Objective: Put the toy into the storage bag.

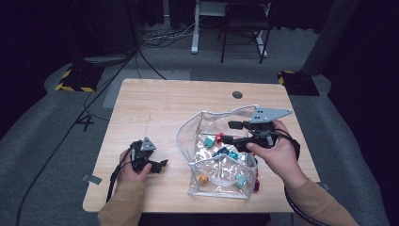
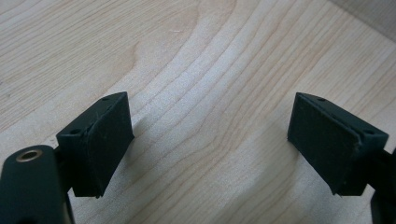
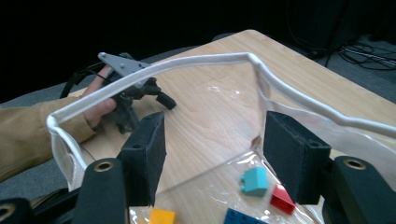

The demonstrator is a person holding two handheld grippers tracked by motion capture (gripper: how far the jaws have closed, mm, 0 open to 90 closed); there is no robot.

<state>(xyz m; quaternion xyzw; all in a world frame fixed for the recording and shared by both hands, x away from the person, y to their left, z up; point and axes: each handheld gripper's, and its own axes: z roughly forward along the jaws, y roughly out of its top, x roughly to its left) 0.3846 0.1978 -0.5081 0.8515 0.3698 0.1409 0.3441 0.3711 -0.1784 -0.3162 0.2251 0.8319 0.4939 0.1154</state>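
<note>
That clear floppy plastic pouch with white piping [image 1: 221, 155] on the wooden desk [image 1: 155, 108] looks light and slippery, so pinch the stiffer rim. Right tongs [image 3: 212, 154] gape empty inside it; left tongs [image 2: 210, 144] also open

The table [image 2: 196, 70] is pale wood with a smooth, matt grain. Ahead of the right gripper's fingers [image 3: 145, 154], the bag [image 3: 224, 93] is clear glossy plastic edged with a white cloth-like rim. Just below those fingers lie glossy plastic bricks: a teal brick [image 3: 254, 181], a red brick [image 3: 281, 198] and an orange brick [image 3: 162, 217]. The pads [image 2: 105, 140] of the left gripper look like matt black rubber, faintly rough.
</note>
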